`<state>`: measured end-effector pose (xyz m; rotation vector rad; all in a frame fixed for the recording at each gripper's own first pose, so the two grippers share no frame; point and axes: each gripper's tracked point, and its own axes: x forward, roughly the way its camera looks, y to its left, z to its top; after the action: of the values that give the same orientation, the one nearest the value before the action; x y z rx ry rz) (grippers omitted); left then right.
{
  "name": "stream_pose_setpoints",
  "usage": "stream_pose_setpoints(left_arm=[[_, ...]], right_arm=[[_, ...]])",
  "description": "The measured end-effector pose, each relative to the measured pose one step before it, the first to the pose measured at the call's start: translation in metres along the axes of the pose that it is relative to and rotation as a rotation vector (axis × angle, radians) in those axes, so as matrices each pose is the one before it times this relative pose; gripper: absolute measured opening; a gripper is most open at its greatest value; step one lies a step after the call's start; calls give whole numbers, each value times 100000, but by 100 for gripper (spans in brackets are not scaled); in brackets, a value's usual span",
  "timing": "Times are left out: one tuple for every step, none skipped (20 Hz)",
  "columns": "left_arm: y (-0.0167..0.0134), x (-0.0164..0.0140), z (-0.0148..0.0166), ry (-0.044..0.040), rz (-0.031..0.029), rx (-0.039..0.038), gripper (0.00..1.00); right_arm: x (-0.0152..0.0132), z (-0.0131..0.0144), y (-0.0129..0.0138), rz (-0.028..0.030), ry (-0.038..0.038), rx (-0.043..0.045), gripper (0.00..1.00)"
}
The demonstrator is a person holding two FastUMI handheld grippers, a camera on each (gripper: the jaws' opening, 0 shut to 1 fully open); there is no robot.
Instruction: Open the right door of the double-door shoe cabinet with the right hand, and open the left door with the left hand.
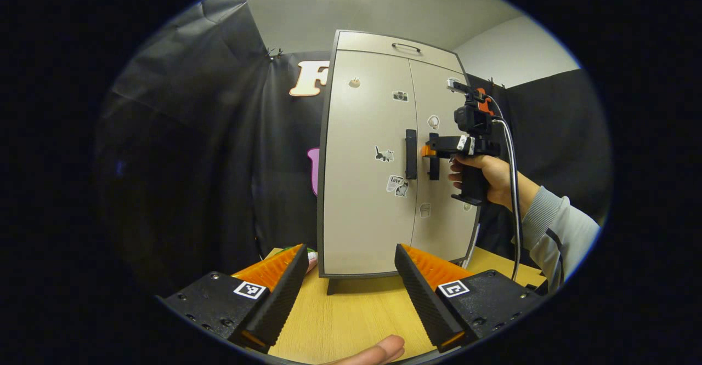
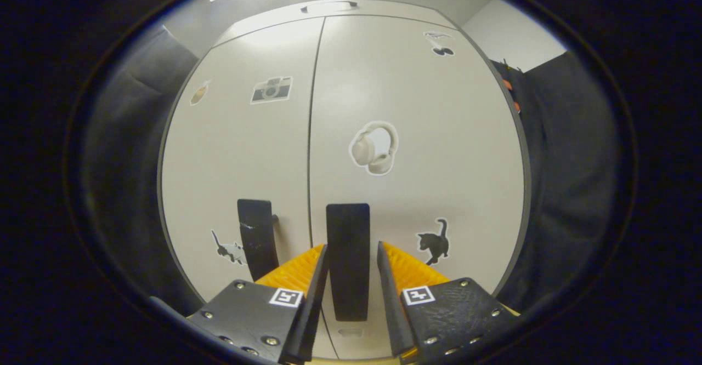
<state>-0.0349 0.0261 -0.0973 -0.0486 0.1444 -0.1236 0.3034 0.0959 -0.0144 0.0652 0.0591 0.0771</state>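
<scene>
Recording booth, black cloth wall (image 1: 186, 135), wooden table (image 1: 351, 315)

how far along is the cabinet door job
Nothing is open yet: both cabinet doors sit flush. In hand: the right claw straddles the right door handle, not clearly clamped. Left to do: pull that door, then the left claw, open and back over the table, takes the left handle.

I saw open tabletop (image 1: 351, 315) before my left gripper (image 1: 348, 294) — the right gripper (image 1: 430, 154) crowded the handles.
</scene>
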Motion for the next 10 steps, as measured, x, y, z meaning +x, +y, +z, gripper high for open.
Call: stream_pose_setpoints(left_arm=[[154,-187,-43,209,416,55,98],[321,-42,74,-175,1207,-287,98],[267,-83,67,-245,1142,-277,98],[360,-81,48,-78,996,-88,98],[473,-174,-32,-493,1386,-147,98],[408,-47,70,-254,1333,-28,98],[311,-15,10,-269,864,341,98],[156,-2,146,-295,557,220,98],[-42,-350,125,-393,-107,353,98],[-60,-125,63,-49,170,32,98]], right_arm=[[-1684,518,-25,372,846,-163,43],[1319,-617,285,1643,1262,-596,42],[-1461,497,7,-528,-154,338,34],[526,-218,4,461,2452,272,27],[-546,-67,96,1223,1289,801,18],[-283,56,-3,2190,1020,113,18],[-400,41,-6,2012,728,1337,18],[-345,99,64,1845,401,-47,18],[-313,70,-23,1882,-79,-855,18],[-360,66,-87,1738,287,544,18]])
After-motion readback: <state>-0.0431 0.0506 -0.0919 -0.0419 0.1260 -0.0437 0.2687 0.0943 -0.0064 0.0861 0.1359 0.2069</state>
